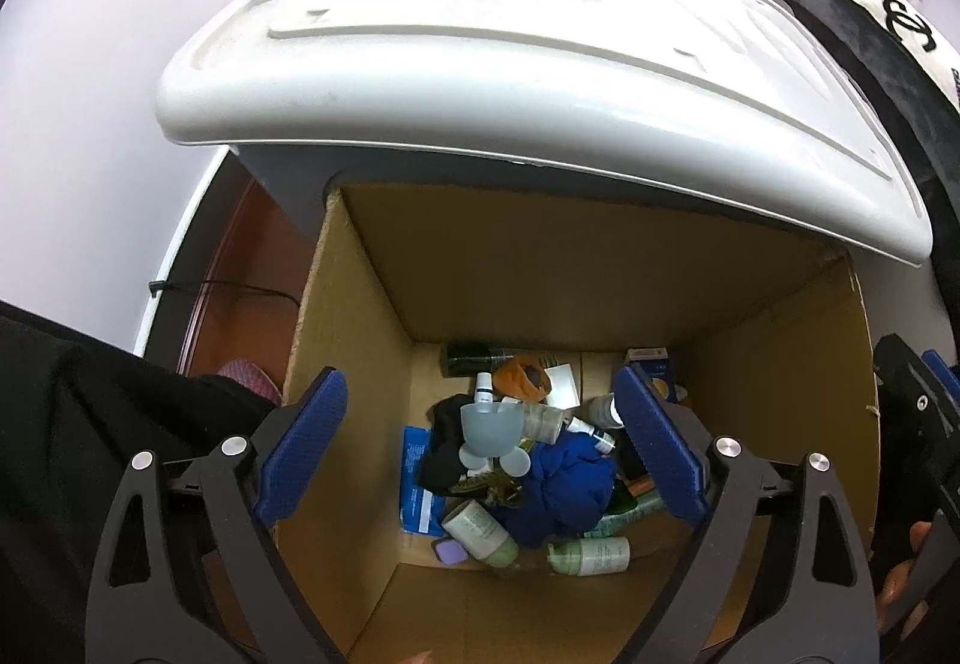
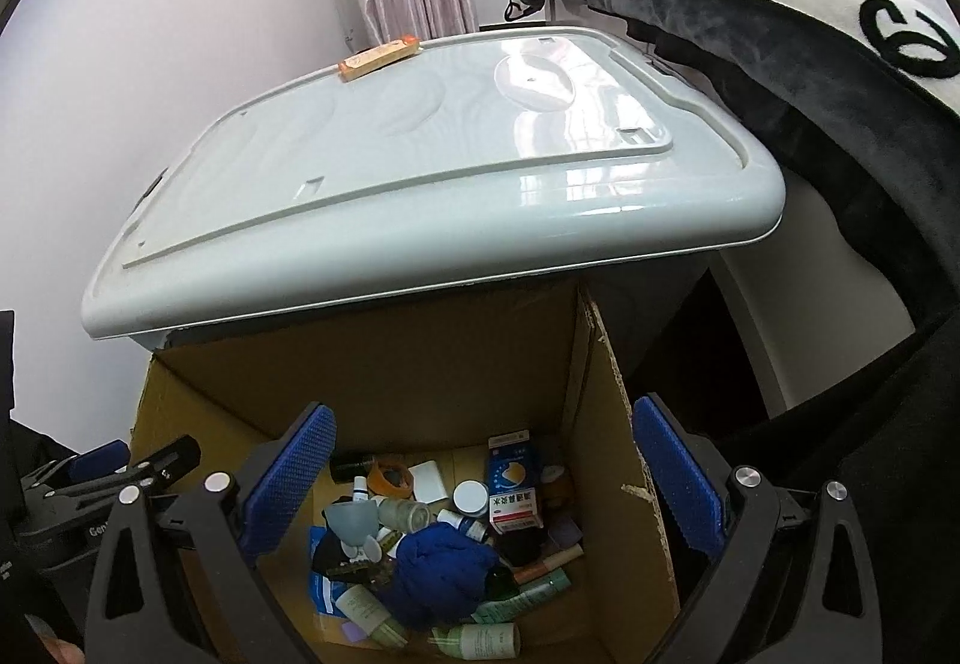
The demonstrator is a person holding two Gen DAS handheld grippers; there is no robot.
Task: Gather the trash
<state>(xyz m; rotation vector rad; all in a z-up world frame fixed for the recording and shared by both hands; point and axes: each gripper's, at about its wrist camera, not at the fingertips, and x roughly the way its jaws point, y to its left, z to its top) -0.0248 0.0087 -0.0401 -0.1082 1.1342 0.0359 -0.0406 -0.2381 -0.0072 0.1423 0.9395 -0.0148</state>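
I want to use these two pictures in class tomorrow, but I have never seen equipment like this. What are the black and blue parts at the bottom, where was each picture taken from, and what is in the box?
There is no robot here: a person holds a two-fingered grabbing tool in each hand, and each tool carries a camera that looks along its fingers. One picture comes from the left gripper, the other from the right gripper. The blue parts are the finger pads. Both tools are open and hold nothing. Both look down into a brown cardboard box that stands beside a white plastic lid. In the box lie a crumpled blue cloth, pale green bottles, a small grey-blue bowl and a blue and white carton.
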